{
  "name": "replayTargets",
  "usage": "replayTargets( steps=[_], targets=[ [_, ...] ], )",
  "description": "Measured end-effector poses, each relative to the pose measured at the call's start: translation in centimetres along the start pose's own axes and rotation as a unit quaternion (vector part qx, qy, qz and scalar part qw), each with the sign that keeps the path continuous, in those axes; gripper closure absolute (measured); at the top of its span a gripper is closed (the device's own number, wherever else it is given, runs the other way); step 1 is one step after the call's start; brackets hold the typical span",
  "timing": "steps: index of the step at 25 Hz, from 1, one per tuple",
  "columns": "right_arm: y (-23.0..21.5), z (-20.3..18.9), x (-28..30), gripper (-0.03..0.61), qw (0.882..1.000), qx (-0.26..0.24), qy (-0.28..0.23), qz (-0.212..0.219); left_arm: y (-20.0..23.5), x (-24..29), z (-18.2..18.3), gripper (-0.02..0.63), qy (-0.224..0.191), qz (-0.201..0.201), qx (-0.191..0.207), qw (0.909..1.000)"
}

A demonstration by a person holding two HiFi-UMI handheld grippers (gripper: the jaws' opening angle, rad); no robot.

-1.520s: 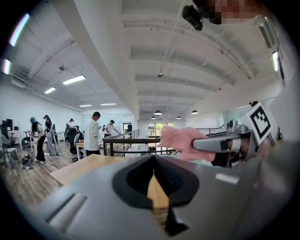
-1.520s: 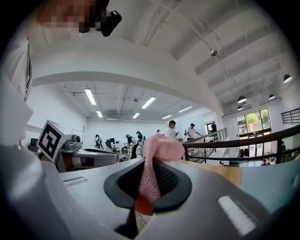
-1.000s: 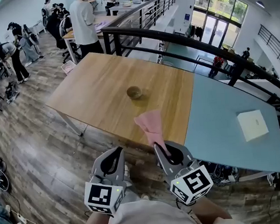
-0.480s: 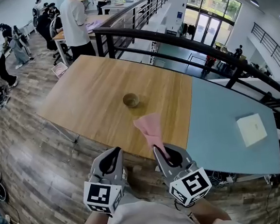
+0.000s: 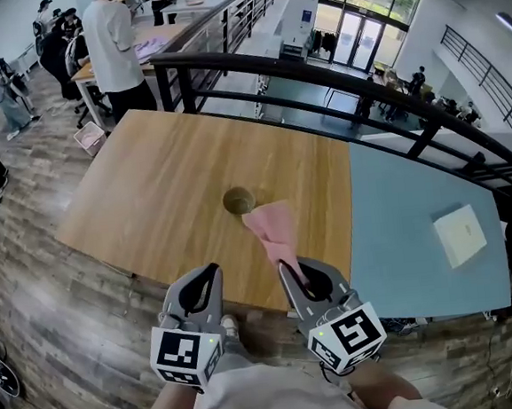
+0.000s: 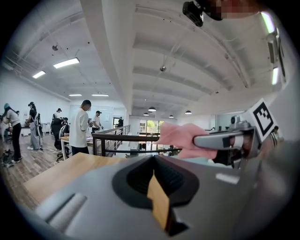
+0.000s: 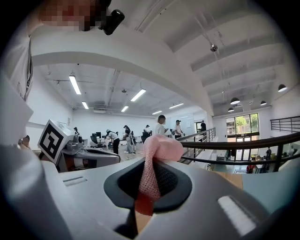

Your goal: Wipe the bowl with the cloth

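A small olive-green bowl [image 5: 238, 200] stands on the wooden half of the table [image 5: 158, 199], a little ahead of both grippers. My right gripper [image 5: 284, 268] is shut on a pink cloth [image 5: 276, 228], which sticks up and forward from its jaws; the cloth's upper corner overlaps the bowl's right side in the head view. In the right gripper view the pink cloth [image 7: 152, 164] is pinched between the closed jaws. My left gripper [image 5: 212, 272] is shut with nothing in it, level with the right one and near the table's front edge. From the left gripper view the right gripper [image 6: 225, 140] and pink cloth [image 6: 180, 136] show.
The table's right half is light blue [image 5: 410, 230] with a white flat box [image 5: 461, 233] on it. A black railing [image 5: 316, 74] runs behind the table. People stand at desks [image 5: 118, 51] at the far left. Wood-pattern floor [image 5: 62, 332] lies below the grippers.
Both grippers have come forward toward the table together. The bowl and table edge now lie closer, and the cloth tip reaches the bowl's side in the picture. Jaws are unchanged.
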State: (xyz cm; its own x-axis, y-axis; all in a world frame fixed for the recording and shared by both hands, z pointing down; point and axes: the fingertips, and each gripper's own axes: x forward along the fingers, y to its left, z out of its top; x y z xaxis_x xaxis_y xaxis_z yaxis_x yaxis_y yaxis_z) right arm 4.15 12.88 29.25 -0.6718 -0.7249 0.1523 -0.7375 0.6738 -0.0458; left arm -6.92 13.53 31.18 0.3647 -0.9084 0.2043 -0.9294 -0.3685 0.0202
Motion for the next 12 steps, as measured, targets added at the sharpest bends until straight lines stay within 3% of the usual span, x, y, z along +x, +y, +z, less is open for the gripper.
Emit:
replayTargets(
  steps=[12],
  targets=[
    [-1.2,2.1,10.6,0.560,0.999,0.003,0.005,-0.043,8.8,6.1,1.2,0.612,0.006,-0.047,-0.002,0.9989]
  ],
)
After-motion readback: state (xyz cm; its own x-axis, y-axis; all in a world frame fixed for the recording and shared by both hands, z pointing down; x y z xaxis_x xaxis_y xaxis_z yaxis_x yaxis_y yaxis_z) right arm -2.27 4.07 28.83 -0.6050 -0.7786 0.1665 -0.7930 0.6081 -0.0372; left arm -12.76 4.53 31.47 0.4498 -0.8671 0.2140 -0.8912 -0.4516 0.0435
